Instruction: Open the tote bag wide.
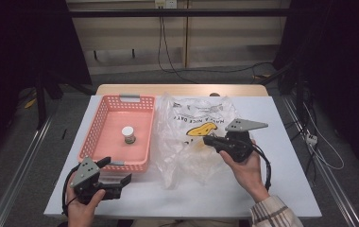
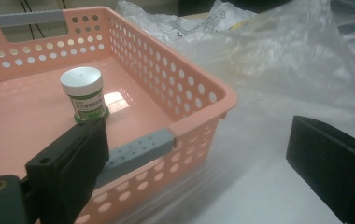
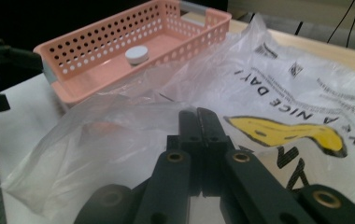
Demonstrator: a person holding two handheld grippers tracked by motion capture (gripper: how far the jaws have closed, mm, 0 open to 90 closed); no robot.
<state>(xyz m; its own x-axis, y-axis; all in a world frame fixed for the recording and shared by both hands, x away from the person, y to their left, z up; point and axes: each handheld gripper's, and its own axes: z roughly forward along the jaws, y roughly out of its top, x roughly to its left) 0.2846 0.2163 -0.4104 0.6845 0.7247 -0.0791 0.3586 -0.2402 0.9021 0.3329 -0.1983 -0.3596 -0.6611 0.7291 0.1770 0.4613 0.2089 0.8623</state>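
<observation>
bag [image 3: 278, 93] | under right gripper [image 3: 202, 122] fingers [image 3: 210, 123] (pressed together) | left gripper [image 2: 203, 158] spread

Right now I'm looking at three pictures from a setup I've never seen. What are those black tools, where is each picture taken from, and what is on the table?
No robot here: a person holds a hand-held two-jaw gripper in each hand. The high view looks down from above the person's side of the white table. The other two pictures come from cameras riding on the grippers, looking along their black jaws.

On the table sits a pink perforated basket holding one small white-capped jar with a green label. Beside it lies a crumpled clear plastic bag printed with a yellow shape and black lettering.

The left gripper rests near the basket's front corner, jaws wide apart, holding nothing. The right gripper is over the bag with its jaws shut together; it seems to pinch a fold of the thin plastic, though that is hard to confirm.
</observation>
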